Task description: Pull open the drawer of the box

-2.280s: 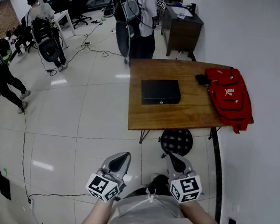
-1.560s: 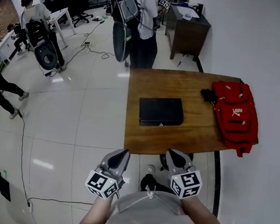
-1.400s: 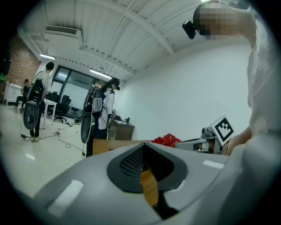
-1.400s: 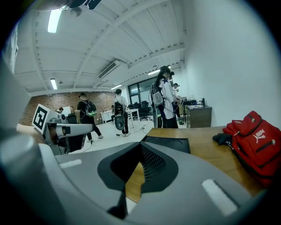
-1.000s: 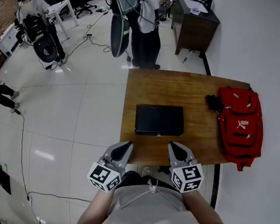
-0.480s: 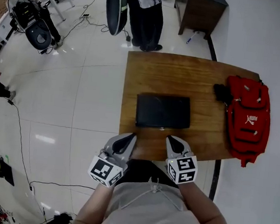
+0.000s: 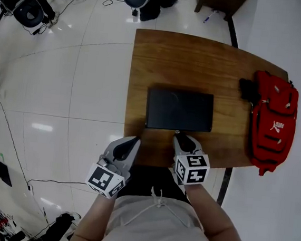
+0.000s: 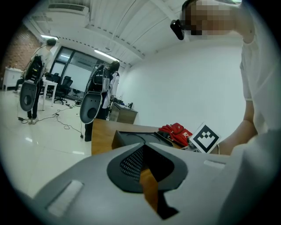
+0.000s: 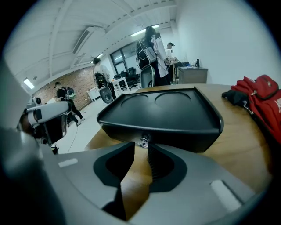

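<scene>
We see the box (image 7: 179, 110) lying flat on the table (image 7: 167, 55), front face toward us, and the drawer looks shut. The right gripper (image 7: 179, 138) sits at the middle of the box's front edge, just short of it. It aims straight at the small metal pull (image 9: 144, 141) on that face. Its jaws are opening: the tips stand apart with only table wood showing in the gap. The pull is just past the tips, not between the pads. We can't tell whether the tips touch the box.

The left gripper (image 7: 131, 141) is off the box's front-left corner, near but apart from it. Its jaws meet at the tips and hold nothing. A red backpack (image 7: 272, 121) lies right of the box, well apart.
</scene>
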`<state>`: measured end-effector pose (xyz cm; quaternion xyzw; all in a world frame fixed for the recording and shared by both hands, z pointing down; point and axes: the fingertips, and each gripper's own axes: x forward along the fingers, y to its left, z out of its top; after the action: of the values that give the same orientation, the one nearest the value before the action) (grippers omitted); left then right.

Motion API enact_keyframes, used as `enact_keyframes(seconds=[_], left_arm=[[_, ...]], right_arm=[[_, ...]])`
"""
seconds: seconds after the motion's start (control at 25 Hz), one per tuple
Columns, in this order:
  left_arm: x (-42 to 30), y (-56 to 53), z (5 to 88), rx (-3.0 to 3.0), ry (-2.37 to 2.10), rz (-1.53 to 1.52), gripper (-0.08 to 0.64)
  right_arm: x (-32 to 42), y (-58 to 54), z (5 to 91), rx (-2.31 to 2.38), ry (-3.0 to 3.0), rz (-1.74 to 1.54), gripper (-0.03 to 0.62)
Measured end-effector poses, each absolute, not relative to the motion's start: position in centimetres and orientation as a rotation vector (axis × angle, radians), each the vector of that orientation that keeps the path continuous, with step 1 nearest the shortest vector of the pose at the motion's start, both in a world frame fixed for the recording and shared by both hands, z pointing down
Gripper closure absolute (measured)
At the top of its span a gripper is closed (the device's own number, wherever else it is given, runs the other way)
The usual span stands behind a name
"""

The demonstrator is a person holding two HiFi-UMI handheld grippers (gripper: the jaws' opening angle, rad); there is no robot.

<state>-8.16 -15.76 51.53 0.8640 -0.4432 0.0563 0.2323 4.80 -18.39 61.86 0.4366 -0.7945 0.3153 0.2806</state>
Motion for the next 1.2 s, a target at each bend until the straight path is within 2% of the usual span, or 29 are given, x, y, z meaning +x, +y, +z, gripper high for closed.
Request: enact_keyframes(seconds=[0.44,1.2], left_arm=[[-9.0,-16.6,52.8,2.363,-1.177,0.2,0.554],[-9.4,-13.4,52.8,2.326,-1.142,0.167,0.554]], right_arm=[[4.5,-19.3,63.6,1.191,-2.047,0.964,0.512],[4.8,-15.7,63.9,1.167,-1.99,0.954,0.518]])
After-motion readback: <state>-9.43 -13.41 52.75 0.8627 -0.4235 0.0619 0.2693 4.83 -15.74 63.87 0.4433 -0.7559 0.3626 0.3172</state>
